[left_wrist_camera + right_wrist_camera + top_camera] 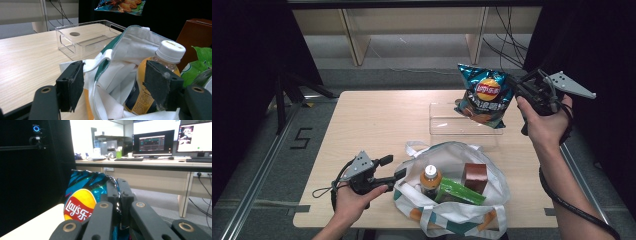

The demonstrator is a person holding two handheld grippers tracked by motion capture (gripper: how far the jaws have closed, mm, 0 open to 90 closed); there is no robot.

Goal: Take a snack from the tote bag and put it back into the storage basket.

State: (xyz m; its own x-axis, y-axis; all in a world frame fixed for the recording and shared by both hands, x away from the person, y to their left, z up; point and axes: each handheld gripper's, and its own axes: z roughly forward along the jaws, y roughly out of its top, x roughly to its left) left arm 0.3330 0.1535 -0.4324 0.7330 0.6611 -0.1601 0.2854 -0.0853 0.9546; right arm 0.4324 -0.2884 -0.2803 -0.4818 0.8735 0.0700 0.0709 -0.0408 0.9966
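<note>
**Two grippers at work, one chip bag aloft**

Clamped shut on the chip bag [482,95] with the right gripper [518,89], jaws pinching the crinkled foil at one side edge. Hanging free in the air beyond the tote bag [498,176], off past its far right corner, touching nothing else. Gripped by the edge, probably, to spare the chips inside and to leave the body of the pack free for lowering.

Parked at the tote bag's left rim with the left gripper [392,167], jaws wide open. Straddling a fold of the white cloth, judging by the left gripper view, with neither pad pressing on it. Placed there, most likely, to catch the rim and hold the mouth open or steady.

Standing upright inside the tote bag: an orange-labelled bottle [430,178] with a white cap and a brown box [475,176], with a green packet [460,192] lying slanted in front of them. Kept upright, presumably, to save room.

Sitting empty just beyond the tote bag on the desk [372,120]: a clear tray [462,129], right below the hanging pack. Hard to judge whether the pack is heading into the tote bag or down to the tray.
</note>
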